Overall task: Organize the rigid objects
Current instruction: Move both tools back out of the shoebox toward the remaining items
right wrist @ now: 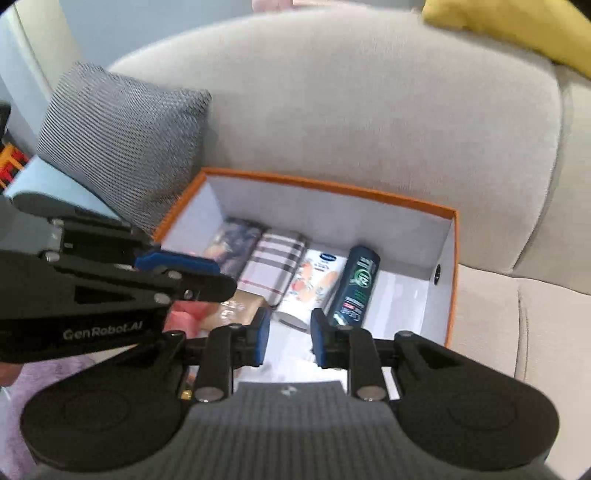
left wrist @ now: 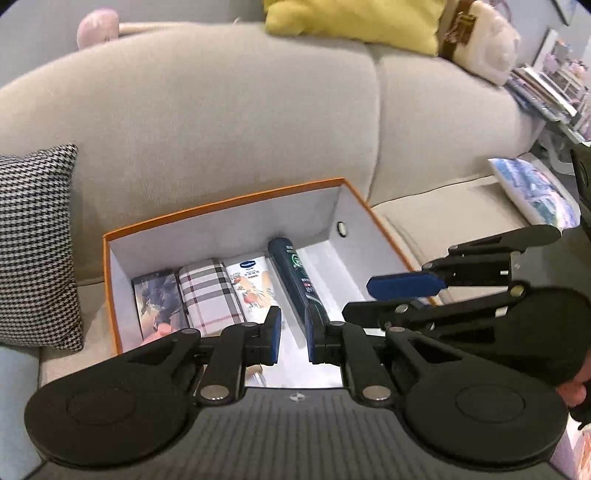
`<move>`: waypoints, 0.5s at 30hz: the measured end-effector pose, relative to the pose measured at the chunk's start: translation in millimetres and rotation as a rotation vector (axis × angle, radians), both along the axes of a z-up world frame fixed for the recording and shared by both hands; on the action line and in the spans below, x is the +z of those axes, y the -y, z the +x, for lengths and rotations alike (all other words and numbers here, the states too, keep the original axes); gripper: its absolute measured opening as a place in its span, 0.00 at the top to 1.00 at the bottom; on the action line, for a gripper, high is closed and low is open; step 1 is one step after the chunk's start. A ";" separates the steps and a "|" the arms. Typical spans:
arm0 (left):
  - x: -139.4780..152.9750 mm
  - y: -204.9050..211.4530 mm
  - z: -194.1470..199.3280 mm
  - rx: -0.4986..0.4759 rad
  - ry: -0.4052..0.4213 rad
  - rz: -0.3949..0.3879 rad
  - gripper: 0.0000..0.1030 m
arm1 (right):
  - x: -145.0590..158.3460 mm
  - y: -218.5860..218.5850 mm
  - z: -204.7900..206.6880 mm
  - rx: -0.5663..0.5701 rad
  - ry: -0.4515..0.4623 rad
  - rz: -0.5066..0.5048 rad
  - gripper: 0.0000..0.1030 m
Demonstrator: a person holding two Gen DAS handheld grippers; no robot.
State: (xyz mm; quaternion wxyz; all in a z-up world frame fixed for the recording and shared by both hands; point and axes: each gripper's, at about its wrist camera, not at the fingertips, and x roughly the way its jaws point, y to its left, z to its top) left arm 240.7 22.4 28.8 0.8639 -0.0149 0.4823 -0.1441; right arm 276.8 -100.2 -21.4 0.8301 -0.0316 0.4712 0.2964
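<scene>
An orange box with a white inside sits on a beige sofa. In it lie side by side a dark printed box, a plaid case, a white lotion tube and a dark bottle. My left gripper is open and empty above the box's near edge. My right gripper is open and empty above the box too. Each gripper shows in the other's view, the right one and the left one.
A houndstooth cushion leans left of the box. A yellow cushion and a plush toy rest on the sofa back. A magazine lies on the seat at right. Pink and tan items lie at the box's near left.
</scene>
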 end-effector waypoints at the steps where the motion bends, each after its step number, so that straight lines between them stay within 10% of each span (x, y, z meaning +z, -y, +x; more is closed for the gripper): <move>1: 6.0 -1.9 -7.8 -0.001 0.011 -0.007 0.86 | 4.6 3.6 -6.1 -0.006 0.006 0.019 0.71; 15: -42.1 -27.2 -100.1 0.192 -0.007 -0.057 0.50 | -32.3 31.9 -98.9 -0.155 0.011 0.063 0.55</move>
